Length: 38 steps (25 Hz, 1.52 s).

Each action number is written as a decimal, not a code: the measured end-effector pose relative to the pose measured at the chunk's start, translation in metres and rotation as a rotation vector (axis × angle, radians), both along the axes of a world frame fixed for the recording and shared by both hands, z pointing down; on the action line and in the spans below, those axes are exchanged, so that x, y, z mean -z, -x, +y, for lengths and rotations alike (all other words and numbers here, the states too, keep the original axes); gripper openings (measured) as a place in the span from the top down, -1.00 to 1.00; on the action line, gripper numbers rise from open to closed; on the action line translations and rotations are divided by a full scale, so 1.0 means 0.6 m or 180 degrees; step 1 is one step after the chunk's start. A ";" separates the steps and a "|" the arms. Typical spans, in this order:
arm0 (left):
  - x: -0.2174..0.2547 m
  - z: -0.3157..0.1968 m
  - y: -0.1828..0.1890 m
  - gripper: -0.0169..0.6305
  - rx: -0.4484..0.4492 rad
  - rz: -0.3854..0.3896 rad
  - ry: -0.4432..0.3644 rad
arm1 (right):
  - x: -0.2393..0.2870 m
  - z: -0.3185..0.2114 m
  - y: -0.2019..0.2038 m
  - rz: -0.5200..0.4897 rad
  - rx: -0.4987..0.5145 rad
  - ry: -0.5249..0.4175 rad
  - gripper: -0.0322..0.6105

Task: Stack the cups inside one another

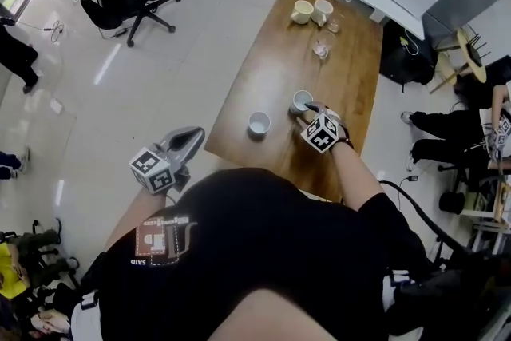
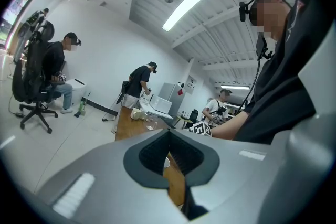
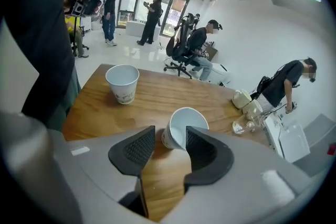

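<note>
The left gripper (image 1: pixel 194 137) hangs just off the near left corner of the table, and its jaws are closed against each other with nothing between them. Just to its right, on the wooden table (image 1: pixel 267 64), a white paper cup (image 1: pixel 259 123) stands upright by itself. Near it, further right, a second white cup (image 1: pixel 302 101) sits on the wood between the tips of the right gripper (image 1: pixel 310 111), which points steeply down at it. Its jaws stand wide apart, with one pad clear of the cup's wall, the other close along its side and no squeeze showing. Two cream mugs (image 1: pixel 303 11) and a glass (image 1: pixel 321 50) sit at the table's far end
</note>
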<state>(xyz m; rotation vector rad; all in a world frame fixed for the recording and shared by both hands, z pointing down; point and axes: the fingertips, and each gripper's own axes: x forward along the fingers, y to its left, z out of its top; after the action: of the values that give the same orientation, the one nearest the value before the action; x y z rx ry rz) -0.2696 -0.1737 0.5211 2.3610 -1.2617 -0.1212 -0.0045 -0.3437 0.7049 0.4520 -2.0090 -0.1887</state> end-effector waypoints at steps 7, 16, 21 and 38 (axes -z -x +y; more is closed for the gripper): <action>-0.012 0.015 0.017 0.94 -0.0001 0.0018 0.0025 | -0.041 -0.003 0.023 0.0403 0.0245 0.0019 0.40; -0.025 0.037 0.061 0.94 0.0109 0.0091 0.0025 | 0.004 0.027 0.055 0.0303 0.0198 0.0227 0.79; -0.025 0.035 0.058 0.94 0.0098 0.0153 0.0001 | 0.151 0.110 0.144 -0.0386 0.0489 0.0290 0.79; -0.024 0.014 0.007 0.94 -0.0193 0.0164 -0.0027 | 0.276 0.132 0.179 -0.1622 0.0212 0.0355 0.40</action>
<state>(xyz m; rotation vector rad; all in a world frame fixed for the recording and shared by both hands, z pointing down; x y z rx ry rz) -0.2737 -0.1655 0.5357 2.3851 -1.1665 -0.1674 -0.1117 -0.2646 0.5395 0.3876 -2.5206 0.0019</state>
